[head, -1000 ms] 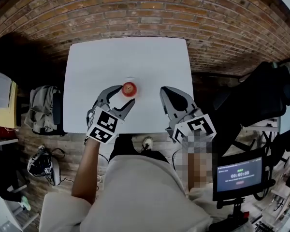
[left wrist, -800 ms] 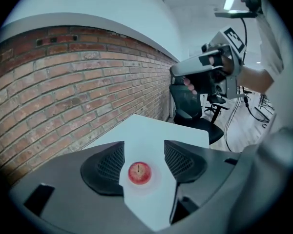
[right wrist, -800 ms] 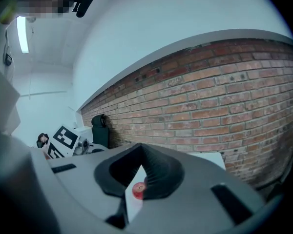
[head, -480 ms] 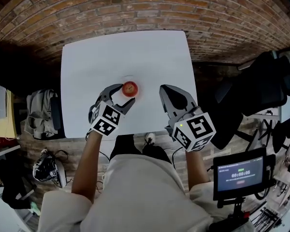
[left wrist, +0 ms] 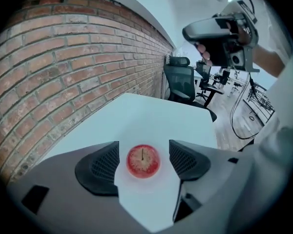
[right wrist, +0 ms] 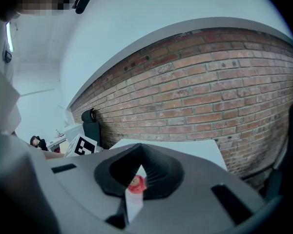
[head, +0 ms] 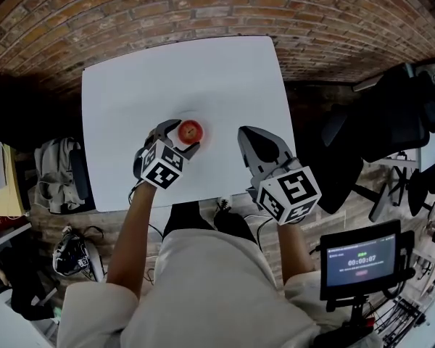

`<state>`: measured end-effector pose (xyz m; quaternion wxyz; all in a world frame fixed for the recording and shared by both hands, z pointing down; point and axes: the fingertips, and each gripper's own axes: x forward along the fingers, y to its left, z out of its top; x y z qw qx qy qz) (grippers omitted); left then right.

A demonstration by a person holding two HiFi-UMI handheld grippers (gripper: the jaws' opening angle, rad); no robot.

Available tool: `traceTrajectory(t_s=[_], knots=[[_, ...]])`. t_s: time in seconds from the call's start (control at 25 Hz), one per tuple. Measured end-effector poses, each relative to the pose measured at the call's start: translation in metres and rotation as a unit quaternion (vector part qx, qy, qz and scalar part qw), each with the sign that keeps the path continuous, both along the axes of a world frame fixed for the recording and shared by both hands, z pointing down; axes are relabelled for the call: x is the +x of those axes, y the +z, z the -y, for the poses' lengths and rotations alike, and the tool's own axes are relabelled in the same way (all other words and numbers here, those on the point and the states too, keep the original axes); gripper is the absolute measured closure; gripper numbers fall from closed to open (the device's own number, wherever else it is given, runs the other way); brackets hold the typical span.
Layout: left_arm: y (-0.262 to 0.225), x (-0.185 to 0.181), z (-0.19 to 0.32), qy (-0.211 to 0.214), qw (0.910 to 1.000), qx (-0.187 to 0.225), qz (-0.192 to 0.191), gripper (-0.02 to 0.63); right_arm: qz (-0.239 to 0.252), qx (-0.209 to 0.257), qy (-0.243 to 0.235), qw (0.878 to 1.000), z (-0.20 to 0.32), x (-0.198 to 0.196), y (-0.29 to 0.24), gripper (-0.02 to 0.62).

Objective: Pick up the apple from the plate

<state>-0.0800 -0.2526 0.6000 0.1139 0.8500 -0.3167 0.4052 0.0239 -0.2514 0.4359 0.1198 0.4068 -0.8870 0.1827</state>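
Observation:
A red apple (head: 191, 130) sits on a white plate (left wrist: 147, 178) that barely stands out from the white table (head: 203, 71). My left gripper (head: 182, 136) points down at it. In the left gripper view its jaws are opening, and the apple (left wrist: 143, 161) lies between the two black pads (left wrist: 105, 165) with a gap on each side. My right gripper (head: 244, 132) hovers to the right of the apple, shut with nothing in it. Through the slit under its closed tips, the right gripper (right wrist: 138, 151) view shows a sliver of the apple (right wrist: 136, 183).
The table's near edge runs just behind both grippers. A black office chair (head: 391, 122) stands to the right, and a small screen (head: 359, 259) is at the lower right. Bags (head: 58, 165) and a helmet (head: 72, 256) lie on the floor to the left.
My left gripper has dropped and moved forward, so its jaws now straddle the apple, and they have spread wider. The right gripper has hardly shifted.

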Motion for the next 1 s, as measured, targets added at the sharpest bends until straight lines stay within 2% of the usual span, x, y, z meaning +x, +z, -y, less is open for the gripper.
traceTrajectory(t_s=[0.2,1.0], knots=[[0.023,0.001,-0.003,0.013,0.9993,-0.033,0.008,0.285,-0.006,-0.009,0.009,1.0,0.002,0.004,0.004,0.595],[0.075,-0.003,0.0,0.031,0.9939,-0.094,0.047,0.262,-0.012,-0.027,0.026,0.999,0.003,0.013,0.014,0.595]])
